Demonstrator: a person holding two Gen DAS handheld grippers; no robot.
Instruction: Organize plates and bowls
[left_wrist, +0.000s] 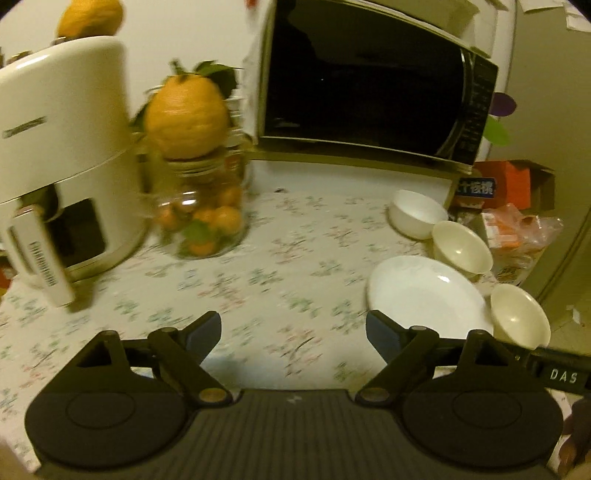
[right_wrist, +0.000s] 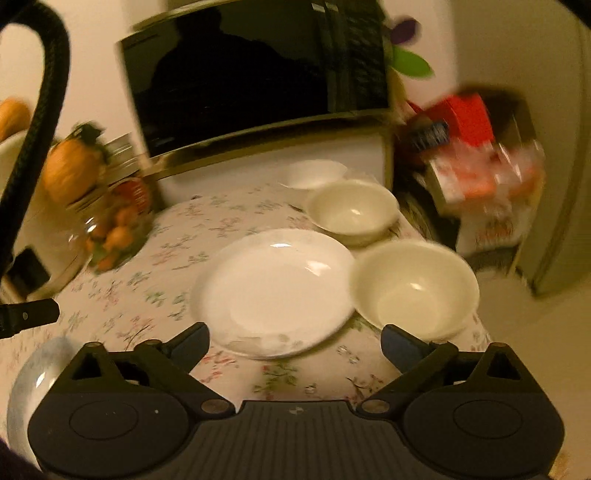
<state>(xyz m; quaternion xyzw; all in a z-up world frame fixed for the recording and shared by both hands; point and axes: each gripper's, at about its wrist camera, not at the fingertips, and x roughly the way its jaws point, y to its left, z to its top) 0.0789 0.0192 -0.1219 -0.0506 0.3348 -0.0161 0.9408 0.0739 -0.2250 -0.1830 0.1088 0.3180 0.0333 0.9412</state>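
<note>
On the flowered tablecloth (left_wrist: 258, 280) lies a white plate (left_wrist: 424, 291) (right_wrist: 273, 288). A cream bowl (left_wrist: 521, 317) (right_wrist: 413, 284) touches its right side. A second cream bowl (left_wrist: 461, 247) (right_wrist: 352, 210) and a white bowl (left_wrist: 417, 212) (right_wrist: 314, 173) stand behind it. My left gripper (left_wrist: 293, 328) is open and empty, left of the plate. My right gripper (right_wrist: 293, 338) is open wide. The plate's near rim shows between its fingertips and no pad presses on it. A bluish-white dish (right_wrist: 33, 376) is half hidden at the lower left.
A microwave (left_wrist: 369, 85) stands at the back. A white air fryer (left_wrist: 62, 158) and a glass jar of oranges (left_wrist: 203, 221) with a large citrus fruit (left_wrist: 188, 114) on top fill the left. Red boxes and packets (left_wrist: 513, 206) crowd the right edge. A black cable (right_wrist: 48, 74) hangs at left.
</note>
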